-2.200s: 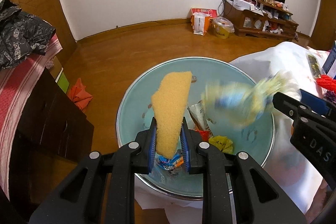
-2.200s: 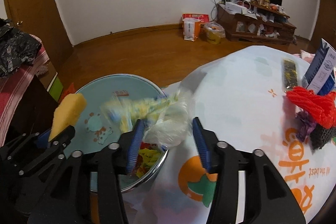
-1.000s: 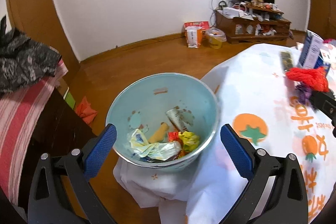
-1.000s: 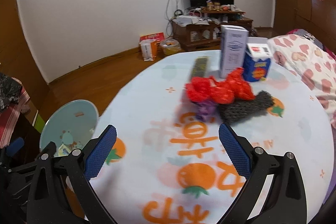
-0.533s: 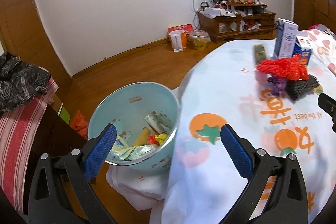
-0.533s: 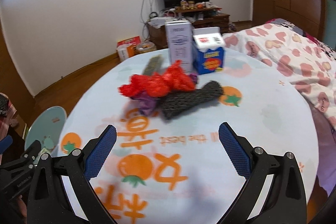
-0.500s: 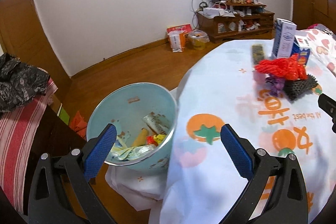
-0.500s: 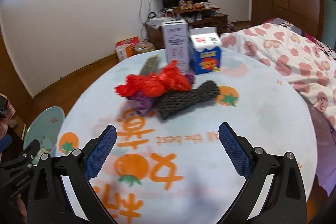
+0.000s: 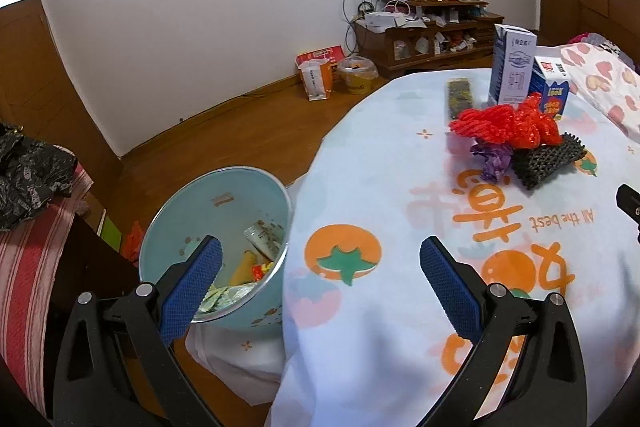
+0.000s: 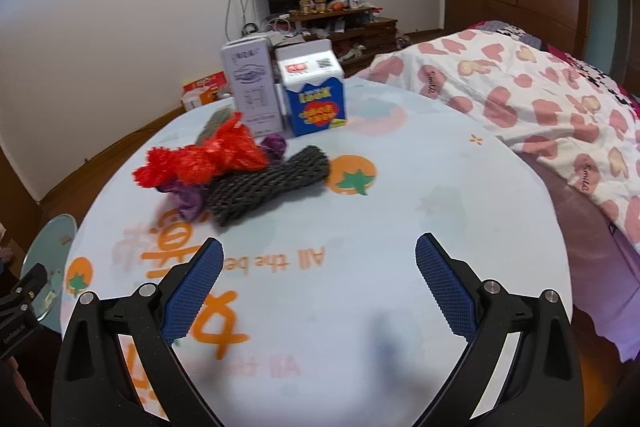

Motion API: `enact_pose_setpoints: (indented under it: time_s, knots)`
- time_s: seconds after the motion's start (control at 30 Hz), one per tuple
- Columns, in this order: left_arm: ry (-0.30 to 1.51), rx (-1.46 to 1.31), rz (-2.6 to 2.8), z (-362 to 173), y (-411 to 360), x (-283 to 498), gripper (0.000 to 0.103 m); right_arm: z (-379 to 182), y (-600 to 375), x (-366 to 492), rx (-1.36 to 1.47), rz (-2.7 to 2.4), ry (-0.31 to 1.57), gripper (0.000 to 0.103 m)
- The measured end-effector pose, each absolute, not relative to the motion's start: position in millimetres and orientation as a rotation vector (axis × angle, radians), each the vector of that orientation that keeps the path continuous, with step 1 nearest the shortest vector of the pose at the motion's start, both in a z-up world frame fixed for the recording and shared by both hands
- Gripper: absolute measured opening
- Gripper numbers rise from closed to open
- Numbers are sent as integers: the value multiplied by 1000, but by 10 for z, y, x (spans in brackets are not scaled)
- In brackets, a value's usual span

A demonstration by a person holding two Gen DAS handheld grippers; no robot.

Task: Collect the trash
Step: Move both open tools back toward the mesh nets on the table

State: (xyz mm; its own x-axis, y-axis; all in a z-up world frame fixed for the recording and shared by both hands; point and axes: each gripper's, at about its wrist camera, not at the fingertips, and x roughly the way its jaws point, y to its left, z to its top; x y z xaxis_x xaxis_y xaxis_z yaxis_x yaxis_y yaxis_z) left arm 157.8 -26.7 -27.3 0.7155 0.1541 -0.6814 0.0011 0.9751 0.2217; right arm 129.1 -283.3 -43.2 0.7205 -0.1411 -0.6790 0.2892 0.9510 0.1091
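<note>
A round tabletop (image 10: 400,227) under a fruit-print cloth fills mid-frame; a bed (image 10: 540,99) sits at right, wood floor beyond. Red netting (image 10: 208,159), purple paper (image 10: 188,201) and black mesh (image 10: 268,183) lie heaped left of centre — the bin (image 9: 216,211) stands lower left. Left gripper (image 9: 320,279) and right gripper (image 10: 316,279) both gape wide, empty.

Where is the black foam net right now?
In the right wrist view the black foam net lies on the table ahead and left of the open right gripper, touching the red net.
</note>
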Motion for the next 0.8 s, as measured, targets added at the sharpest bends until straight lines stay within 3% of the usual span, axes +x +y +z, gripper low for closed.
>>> enact_pose_setpoints:
  time_s: [0.03, 0.1, 0.73, 0.8]
  knots:
    - [772, 214, 81, -280, -294, 1590, 97, -445, -2862, 1298, 216, -245, 732, 93]
    - [777, 218, 64, -308, -352, 1609, 97, -479, -2927, 1314, 224, -251, 742, 81]
    - [802, 213, 17, -490, -441, 1939, 96, -678, -3086, 2381, 390, -223, 854, 65]
    - [801, 208, 15, -486, -442, 1988, 96, -744, -3077, 2477, 432, -202, 877, 56]
